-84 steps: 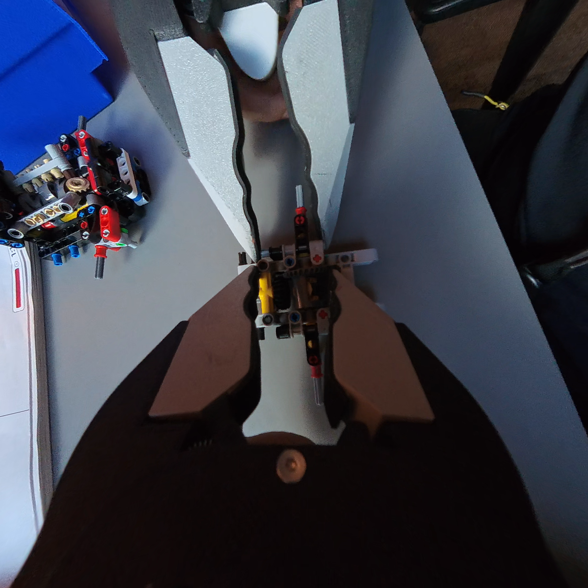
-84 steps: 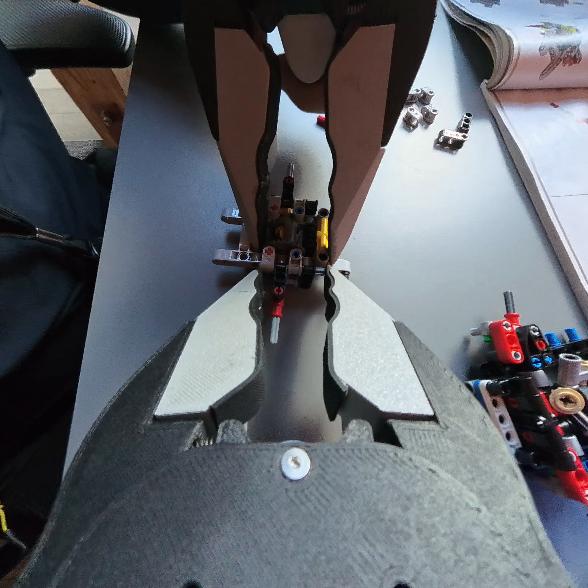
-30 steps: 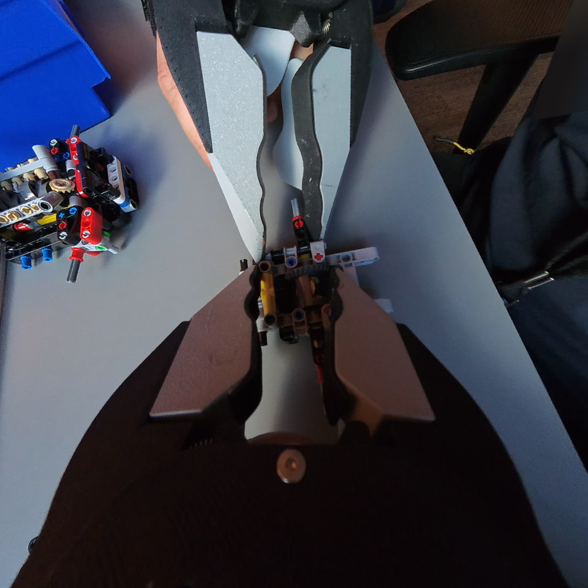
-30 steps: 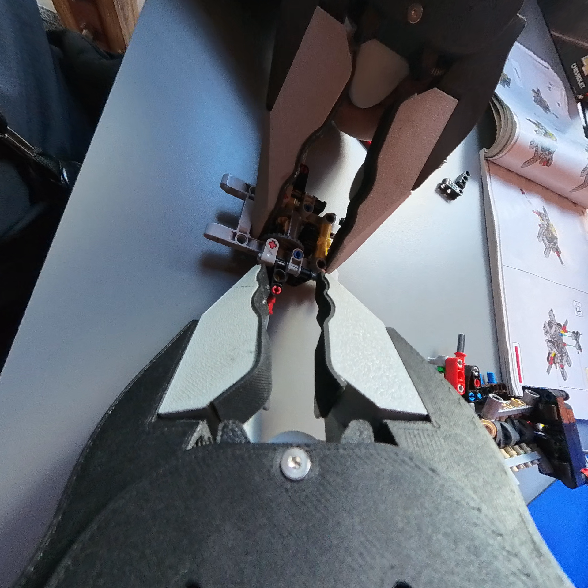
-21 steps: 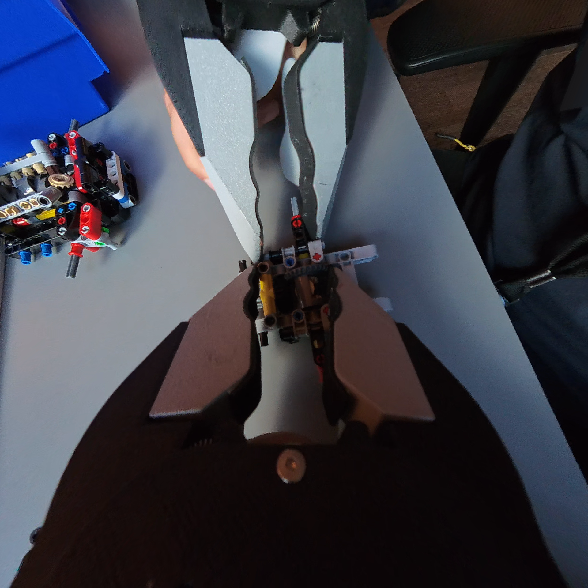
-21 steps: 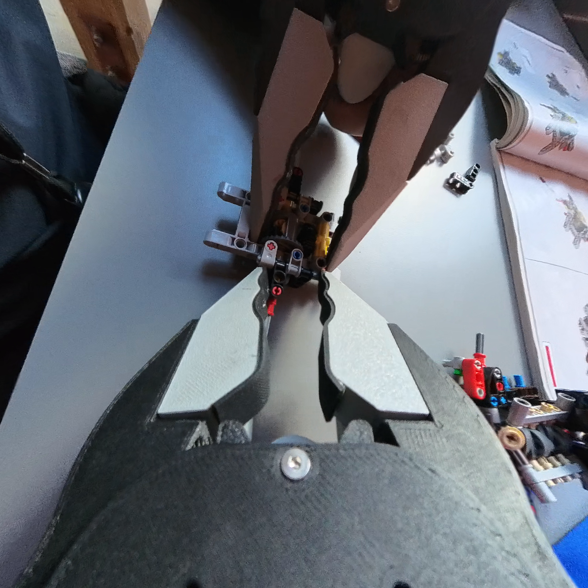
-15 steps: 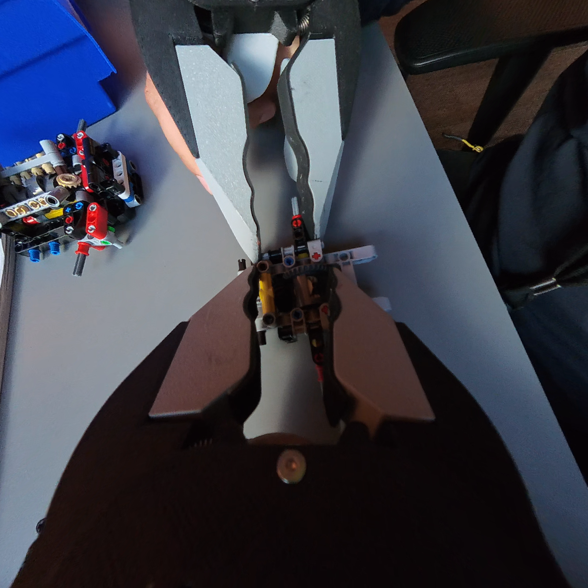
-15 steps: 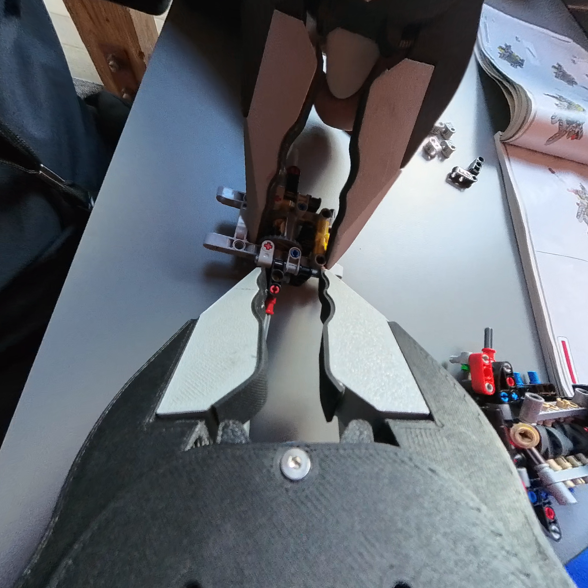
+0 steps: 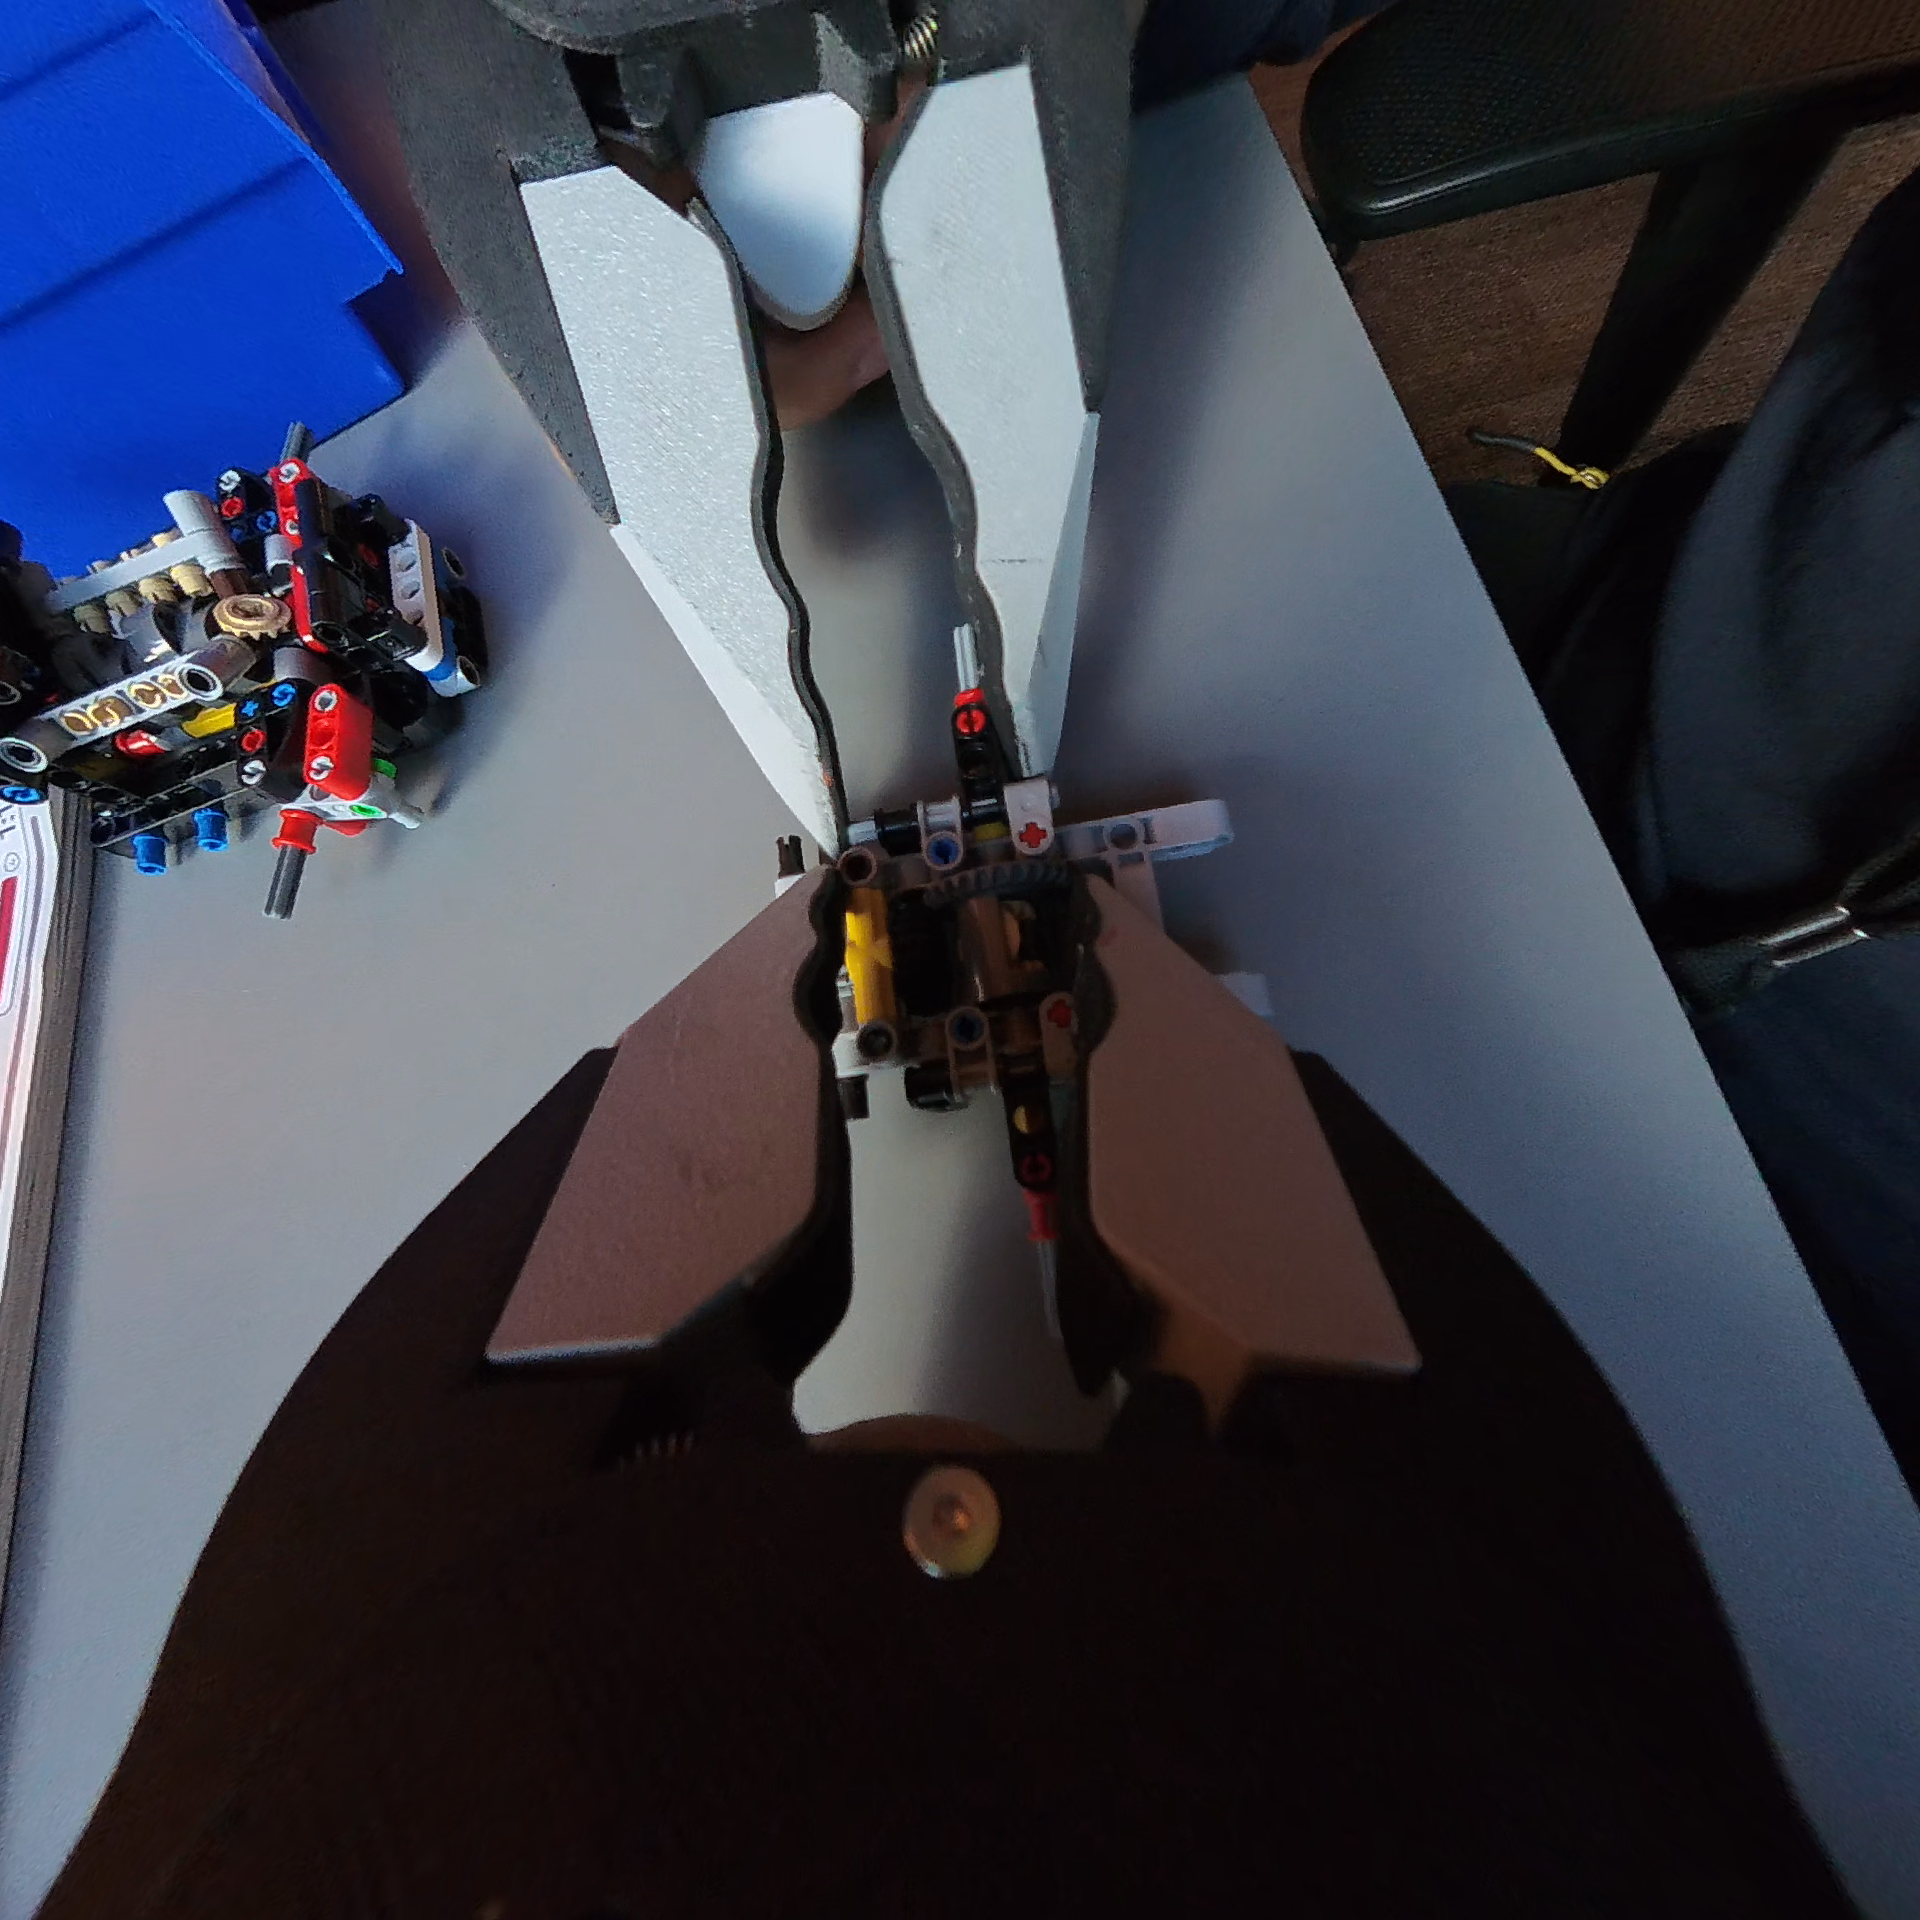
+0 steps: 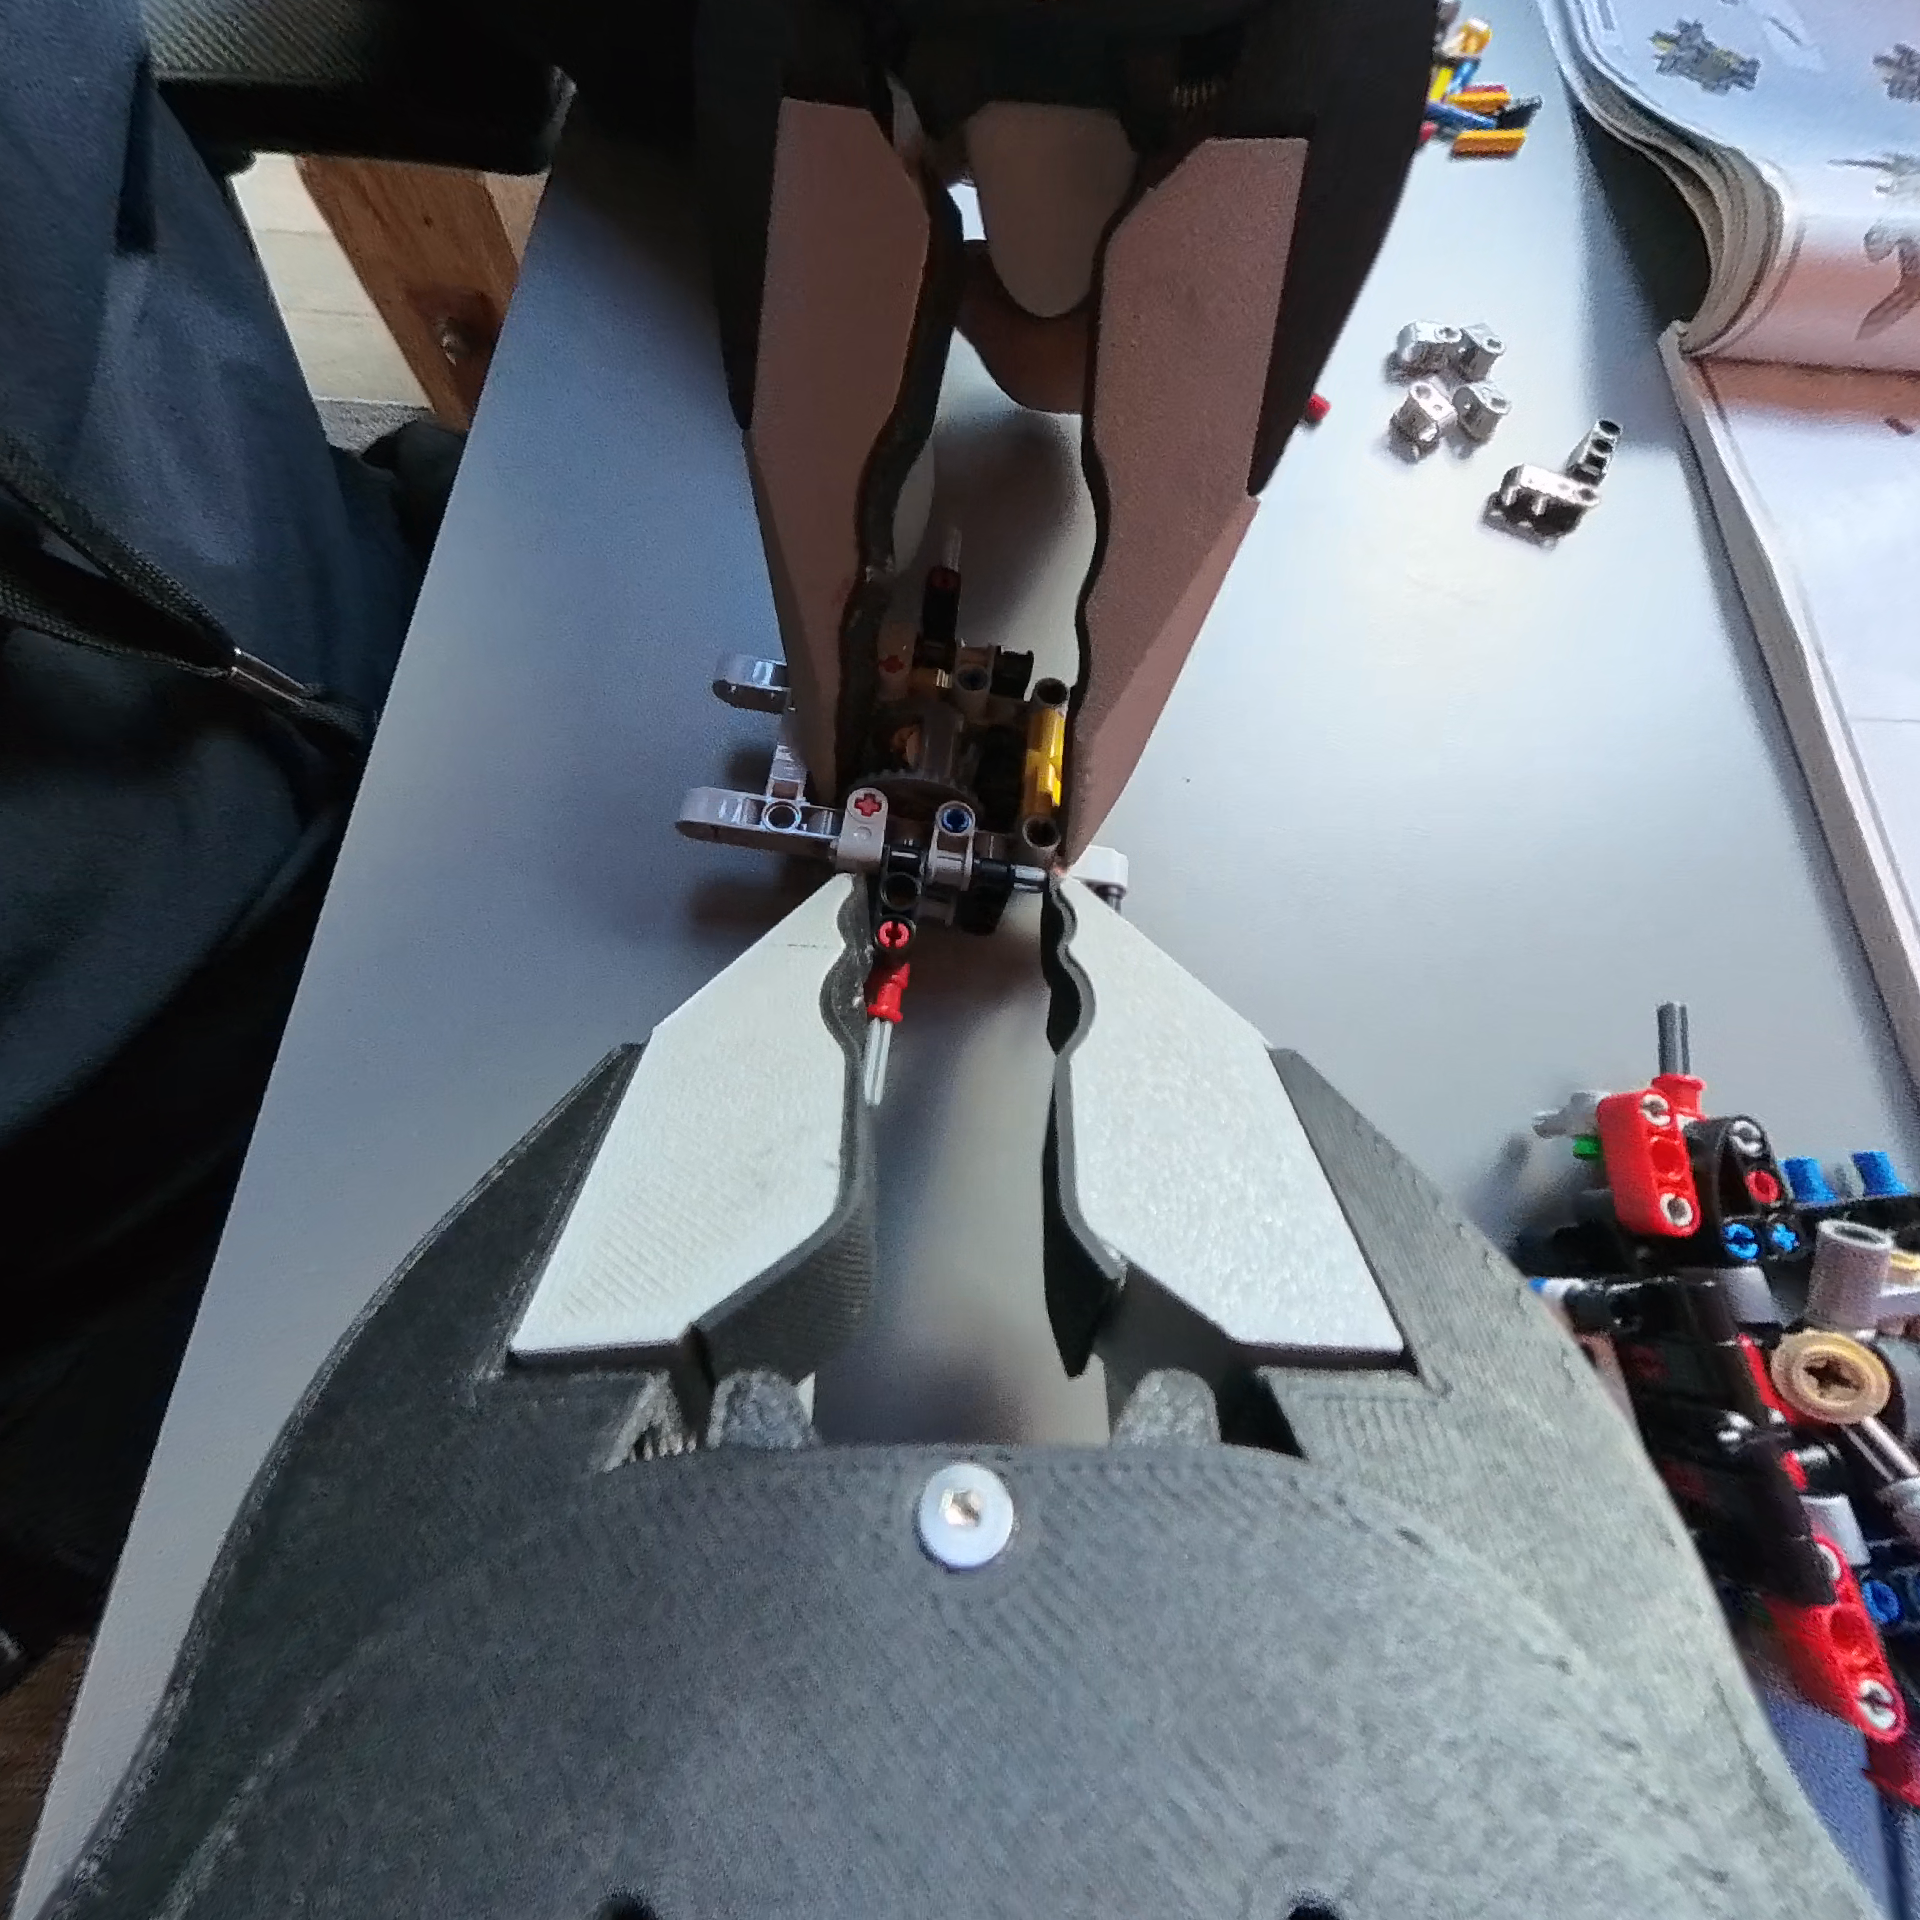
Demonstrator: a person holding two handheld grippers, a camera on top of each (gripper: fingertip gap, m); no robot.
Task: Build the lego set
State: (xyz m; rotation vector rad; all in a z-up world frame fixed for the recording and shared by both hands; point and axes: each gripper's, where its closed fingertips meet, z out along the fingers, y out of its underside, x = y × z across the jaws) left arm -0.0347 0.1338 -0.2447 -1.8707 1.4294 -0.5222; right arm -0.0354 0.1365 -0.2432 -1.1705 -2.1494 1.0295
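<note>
Fingers on my left gripper (image 9: pixel 961 940), brown with wavy black pads, pinched the small black-grey-yellow brick-built plastic gear assembly (image 9: pixel 956 935) from both sides, just above the grey table (image 9: pixel 520 987). My right gripper (image 10: pixel 951 914) came in head-on with grey fingers spread; its left pad (image 10: pixel 847 987) touched the thin grey axle with the red bush (image 10: pixel 885 1003), the other pad stood clear. That axle pointed straight along my right fingers. A bigger knobbly brick-built model (image 9: pixel 239 686) lay well apart.
</note>
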